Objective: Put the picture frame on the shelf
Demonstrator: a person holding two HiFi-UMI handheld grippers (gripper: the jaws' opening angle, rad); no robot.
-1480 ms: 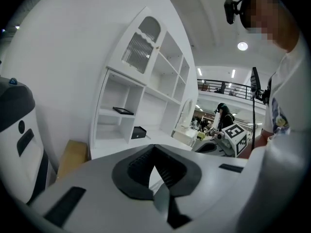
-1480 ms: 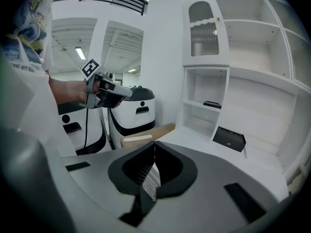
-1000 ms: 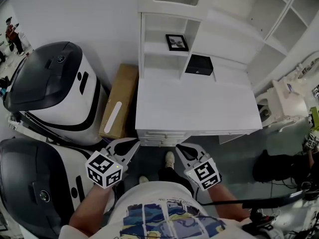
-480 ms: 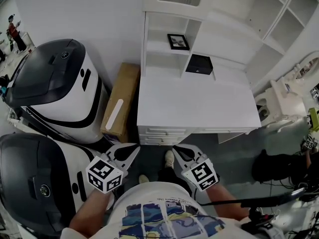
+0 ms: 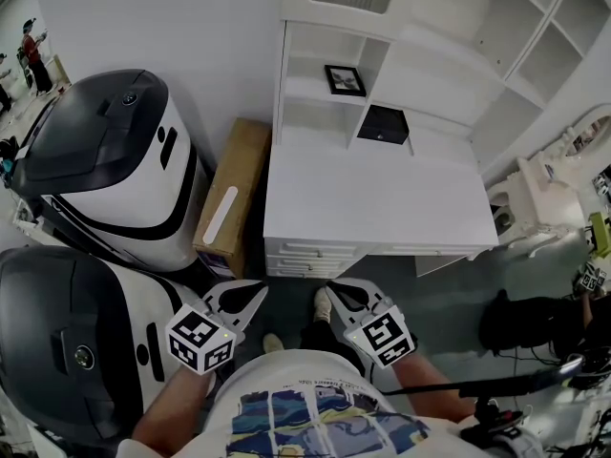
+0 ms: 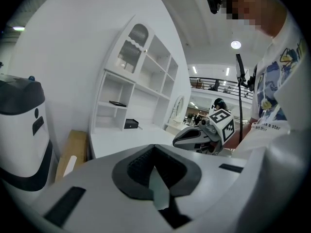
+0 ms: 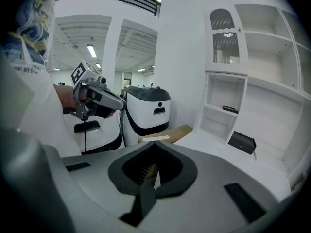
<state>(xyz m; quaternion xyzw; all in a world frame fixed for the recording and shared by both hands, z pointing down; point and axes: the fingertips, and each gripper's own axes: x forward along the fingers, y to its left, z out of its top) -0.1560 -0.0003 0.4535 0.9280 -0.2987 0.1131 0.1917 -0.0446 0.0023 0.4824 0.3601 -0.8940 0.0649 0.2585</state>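
Picture frame (image 5: 344, 80) is already up on the shelf (image 5: 310, 92), in the upper middle of the head view. It sits in the open white cubby, and a small black box (image 5: 383, 124) sits just below and right of it on the counter (image 5: 382, 208).

Both grippers are down at the bottom of the frame, well apart from the frame. The left gripper (image 5: 250, 299) is clenched with nothing in it. The right gripper (image 5: 342, 296) also looks closed up and empty in its own view.

As for writing, there's not much. Each gripper cube just has black-and-white square markers. The person's shirt (image 6: 272, 106) has print that reads something like "a star", and the rest is too small to read. The cardboard box (image 5: 229, 194) beside the counter has a plain white strip, and I can't read anything on the two black-and-white machines (image 5: 105, 160) on the left.
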